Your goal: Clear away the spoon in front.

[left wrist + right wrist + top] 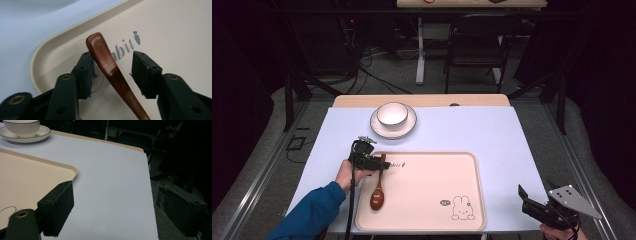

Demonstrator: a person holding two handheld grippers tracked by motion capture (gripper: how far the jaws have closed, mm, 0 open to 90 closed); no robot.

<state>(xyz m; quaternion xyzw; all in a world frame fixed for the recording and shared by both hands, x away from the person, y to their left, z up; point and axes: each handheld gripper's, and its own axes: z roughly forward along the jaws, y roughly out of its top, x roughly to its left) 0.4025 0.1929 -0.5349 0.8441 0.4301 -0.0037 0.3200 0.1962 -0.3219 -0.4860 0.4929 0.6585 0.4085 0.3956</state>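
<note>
Fingers (83,72) of the left gripper (113,72) spread, straddling the spoon (110,67) handle; spoon lies on the tray (427,220). Right gripper (125,207) spread, idle at the table (112,170) edge. Judged step: grasping. Next: close squarely on the handle.

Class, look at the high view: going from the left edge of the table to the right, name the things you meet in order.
Left tool → wooden spoon → rabbit drawing on the tray → right tool. I left out the bowl and saucer, since they overlap the spoon's position in the order.

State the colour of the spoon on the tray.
Dark reddish-brown wooden spoon, clearest in the left gripper view.
</note>
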